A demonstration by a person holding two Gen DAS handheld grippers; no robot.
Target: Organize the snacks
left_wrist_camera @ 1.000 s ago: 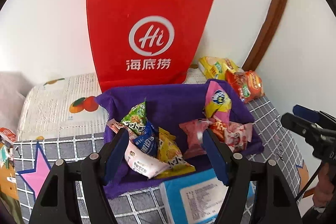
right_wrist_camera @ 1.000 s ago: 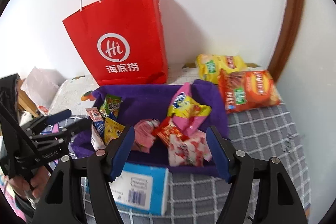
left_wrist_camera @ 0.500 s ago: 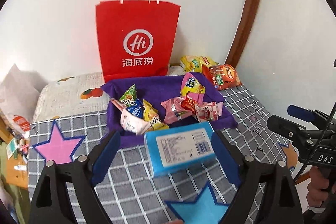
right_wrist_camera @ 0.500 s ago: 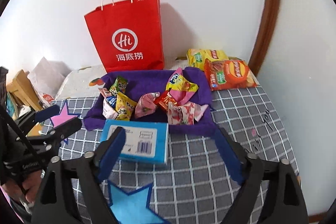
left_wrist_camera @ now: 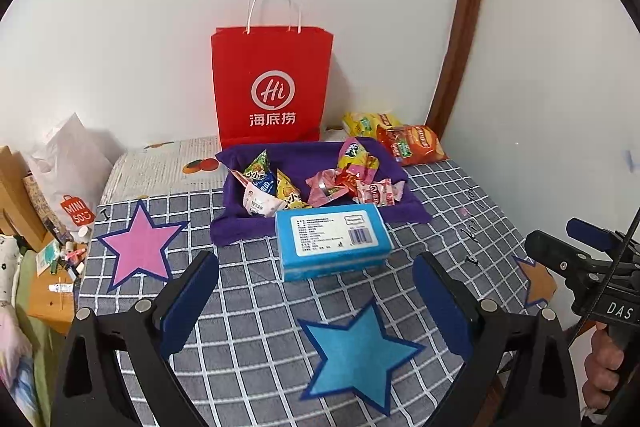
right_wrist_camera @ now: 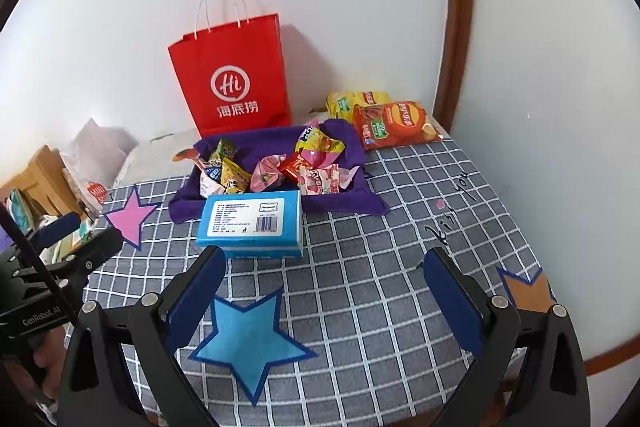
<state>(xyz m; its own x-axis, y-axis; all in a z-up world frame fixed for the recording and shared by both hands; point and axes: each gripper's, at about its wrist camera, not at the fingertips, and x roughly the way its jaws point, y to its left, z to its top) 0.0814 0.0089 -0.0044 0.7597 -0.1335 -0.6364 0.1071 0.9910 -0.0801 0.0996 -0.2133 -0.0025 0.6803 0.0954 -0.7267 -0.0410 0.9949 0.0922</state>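
Two tools, the left tool point(left_wrist_camera: 316, 291) and the right tool point(right_wrist_camera: 324, 287), are hanging spread wide and empty, their jaws having just been opening. Ahead, the blue box point(left_wrist_camera: 334, 241) is lying on the bench point(left_wrist_camera: 248, 307), touching the purple tray point(left_wrist_camera: 320, 217) already holding small snack packets point(left_wrist_camera: 276, 193). Two chip bags point(right_wrist_camera: 390, 125) are waiting outside it, seemingly unsorted.
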